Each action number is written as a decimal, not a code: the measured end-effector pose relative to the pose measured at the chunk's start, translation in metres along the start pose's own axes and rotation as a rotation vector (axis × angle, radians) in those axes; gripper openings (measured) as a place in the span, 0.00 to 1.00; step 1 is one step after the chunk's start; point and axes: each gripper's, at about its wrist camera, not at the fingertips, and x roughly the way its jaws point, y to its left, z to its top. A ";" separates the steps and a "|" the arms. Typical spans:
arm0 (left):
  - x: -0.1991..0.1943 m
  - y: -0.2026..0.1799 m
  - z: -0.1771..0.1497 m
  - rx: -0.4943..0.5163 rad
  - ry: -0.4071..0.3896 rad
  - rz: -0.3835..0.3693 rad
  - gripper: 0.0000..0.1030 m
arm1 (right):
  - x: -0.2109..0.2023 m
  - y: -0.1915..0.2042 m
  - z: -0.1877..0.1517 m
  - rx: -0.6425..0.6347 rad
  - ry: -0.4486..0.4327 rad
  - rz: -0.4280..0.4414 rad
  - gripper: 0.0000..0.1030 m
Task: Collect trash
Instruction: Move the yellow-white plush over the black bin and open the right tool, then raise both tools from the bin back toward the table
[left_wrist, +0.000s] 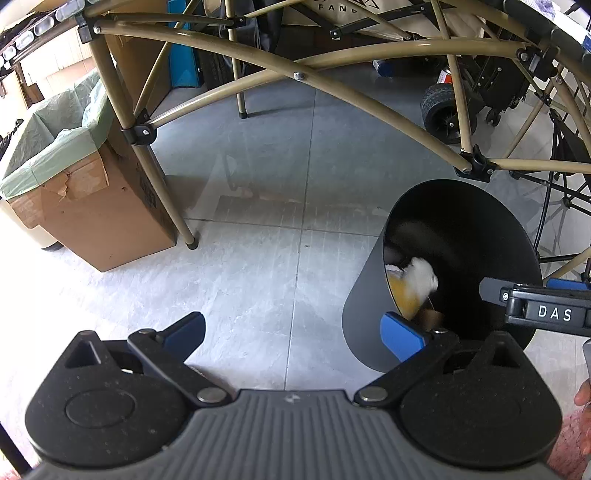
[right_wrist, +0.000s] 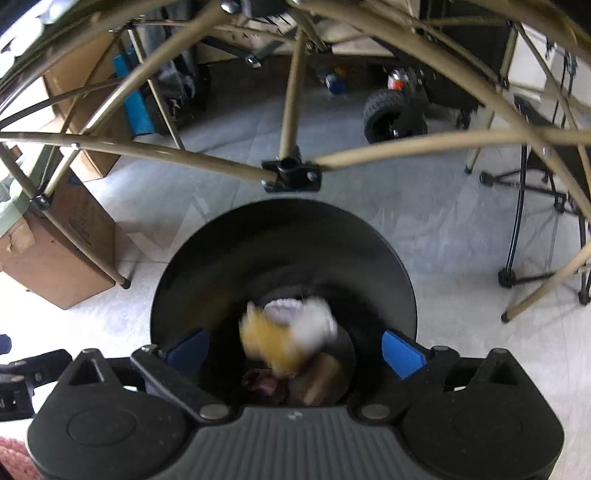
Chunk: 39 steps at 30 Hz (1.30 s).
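Both grippers have their jaws spread wide with nothing between the pads. Right gripper (right_wrist: 295, 350) hangs over the mouth of the black bin (right_wrist: 192, 266); a blurred white-and-yellow wad of trash (right_wrist: 288, 339) is inside the bin, clear of its fingers, above darker scraps at the bottom. Left gripper (left_wrist: 291, 332) points at bare grey floor (left_wrist: 258, 258), just left of the bin. Tan frame poles (left_wrist: 258, 70) cross overhead; a lined cardboard box (left_wrist: 99, 218) stands well off left.

A pale grey tiled floor (left_wrist: 258, 155) is seen under a tan folding frame (left_wrist: 332, 92); a lined cardboard box (left_wrist: 103, 206) is placed beside it.
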 end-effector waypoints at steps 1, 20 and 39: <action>0.000 0.000 0.000 -0.001 0.000 0.001 1.00 | 0.001 -0.002 0.000 0.010 0.005 0.007 0.99; -0.007 -0.008 0.000 0.010 -0.014 -0.009 1.00 | -0.002 -0.003 -0.001 0.014 -0.007 0.017 1.00; -0.069 -0.028 -0.002 0.023 -0.193 -0.066 1.00 | -0.067 -0.016 -0.008 0.028 -0.160 0.039 1.00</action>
